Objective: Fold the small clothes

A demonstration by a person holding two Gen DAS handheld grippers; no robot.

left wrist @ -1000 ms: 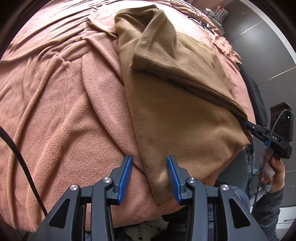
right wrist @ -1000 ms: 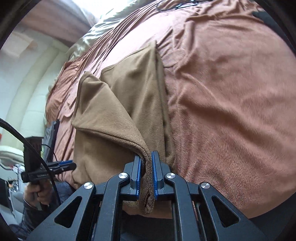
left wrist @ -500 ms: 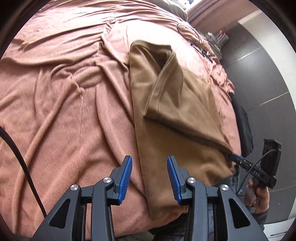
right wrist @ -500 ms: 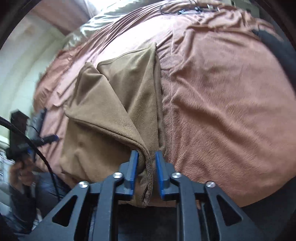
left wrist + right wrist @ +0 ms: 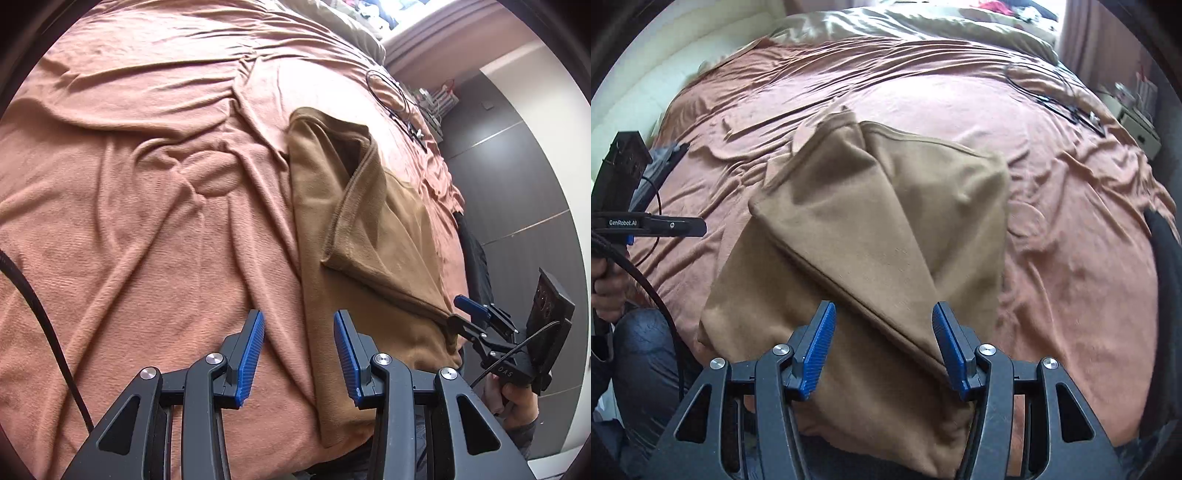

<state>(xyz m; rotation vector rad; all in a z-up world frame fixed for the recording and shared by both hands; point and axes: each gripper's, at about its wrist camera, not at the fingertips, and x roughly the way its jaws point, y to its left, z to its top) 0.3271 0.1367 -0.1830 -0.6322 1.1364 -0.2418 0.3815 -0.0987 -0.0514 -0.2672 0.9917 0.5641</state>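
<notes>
With the right gripper (image 5: 882, 347) just opened, empty above the tan T-shirt (image 5: 871, 236) on the bedspread (image 5: 1071, 280), and the left gripper (image 5: 299, 354) half open, empty, the loose sleeve fold may slip

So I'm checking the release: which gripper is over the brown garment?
The right gripper: its open fingers frame the brown garment. The left gripper frames mostly pink blanket.
</notes>
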